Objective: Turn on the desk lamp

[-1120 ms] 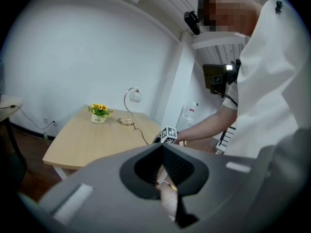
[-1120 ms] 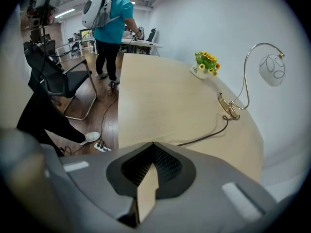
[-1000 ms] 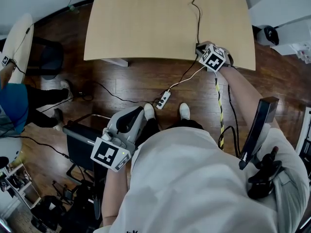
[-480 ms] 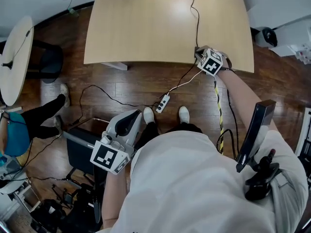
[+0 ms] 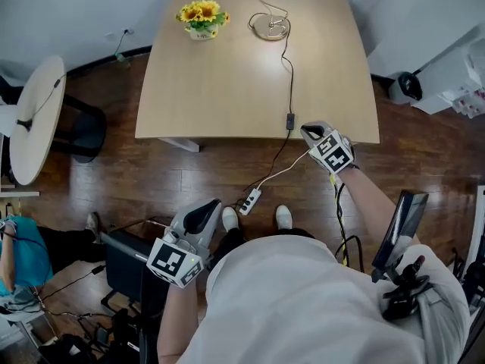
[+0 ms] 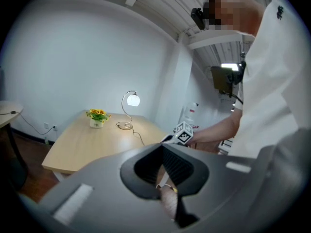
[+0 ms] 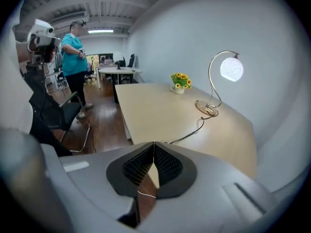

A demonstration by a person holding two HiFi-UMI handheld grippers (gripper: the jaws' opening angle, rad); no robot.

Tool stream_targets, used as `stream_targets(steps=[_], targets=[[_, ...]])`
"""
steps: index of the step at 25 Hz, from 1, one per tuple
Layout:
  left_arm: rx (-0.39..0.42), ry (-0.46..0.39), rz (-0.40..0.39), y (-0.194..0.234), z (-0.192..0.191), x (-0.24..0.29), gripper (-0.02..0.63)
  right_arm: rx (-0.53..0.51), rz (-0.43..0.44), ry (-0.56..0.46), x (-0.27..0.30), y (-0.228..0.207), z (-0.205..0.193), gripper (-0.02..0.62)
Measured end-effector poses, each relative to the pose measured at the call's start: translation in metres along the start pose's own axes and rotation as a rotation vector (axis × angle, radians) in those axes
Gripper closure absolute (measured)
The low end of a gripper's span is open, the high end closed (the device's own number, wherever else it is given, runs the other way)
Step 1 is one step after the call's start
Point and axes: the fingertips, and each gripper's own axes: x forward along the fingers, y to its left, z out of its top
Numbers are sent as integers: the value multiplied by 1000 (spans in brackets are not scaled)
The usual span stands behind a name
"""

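The table (image 5: 227,74) fills the upper centre. The left gripper (image 5: 203,213), lower left, and the right gripper (image 5: 309,132), at the table's lower-right edge, both have jaws together, empty. The lit lamp (image 5: 270,26) stands top centre, its cord switch (image 5: 289,120) beside the right gripper

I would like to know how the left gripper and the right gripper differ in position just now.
The right gripper reaches out to the table's near edge, beside the cord switch; the left gripper sits low by the person's body, above the floor. The right gripper is nearer the lit lamp than the left gripper. Both have jaws shut and empty.
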Motion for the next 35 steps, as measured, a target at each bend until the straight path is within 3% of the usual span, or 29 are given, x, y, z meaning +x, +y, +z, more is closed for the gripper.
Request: stream_targets(steps=[6,10,14,25,31,35], targets=[[3,8,46,-37,4,19,589,58,82,-134,-78,35,-17,595],[-19,50,87,-66,-19,16,589,75,147,-179,-109,72,-39,595],[-9,88,66,-94,-45,11,589,87,164,-202,-135,107,-60,595],[116,13,-74,-163,-59,-57,589,128,9,-302,-238,188,-60,595],[110,-55,-177,-205,-97,-140,589,208,-90,-328,-305,289,-76,591],[93,-31,-234,-226,-128,-178,589,249,-93,-295,-334,355,-91,586]])
